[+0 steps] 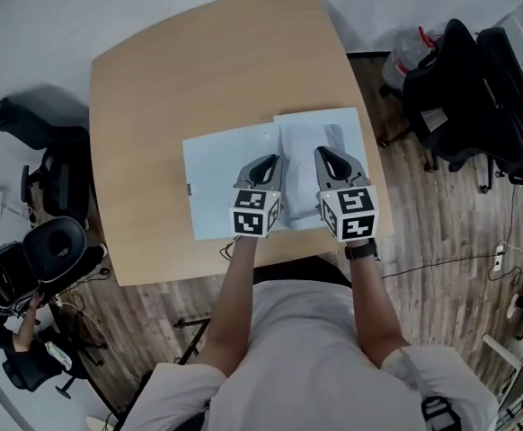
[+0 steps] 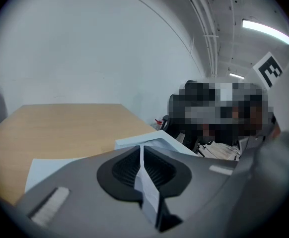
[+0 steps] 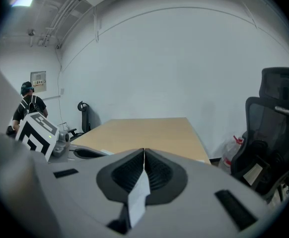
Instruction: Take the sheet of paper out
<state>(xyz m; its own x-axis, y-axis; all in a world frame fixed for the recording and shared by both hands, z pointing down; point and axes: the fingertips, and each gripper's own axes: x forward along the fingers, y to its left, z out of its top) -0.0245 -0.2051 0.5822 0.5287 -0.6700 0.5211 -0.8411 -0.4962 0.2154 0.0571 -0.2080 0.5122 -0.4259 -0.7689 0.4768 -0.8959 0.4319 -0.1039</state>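
Left gripper [image 1: 272, 162] and right gripper [image 1: 324, 156] each clamp the white sheet [image 1: 320, 133] overlapping a pale-blue folder [image 1: 212, 187].

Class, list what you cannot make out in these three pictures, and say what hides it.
- Head view: the near edges of the sheet of paper and blue folder lie under the left gripper and right gripper.
- Left gripper view: whether its jaws pinch sheet or folder; only a thin edge shows.
- Right gripper view: wall notice, too small to read.
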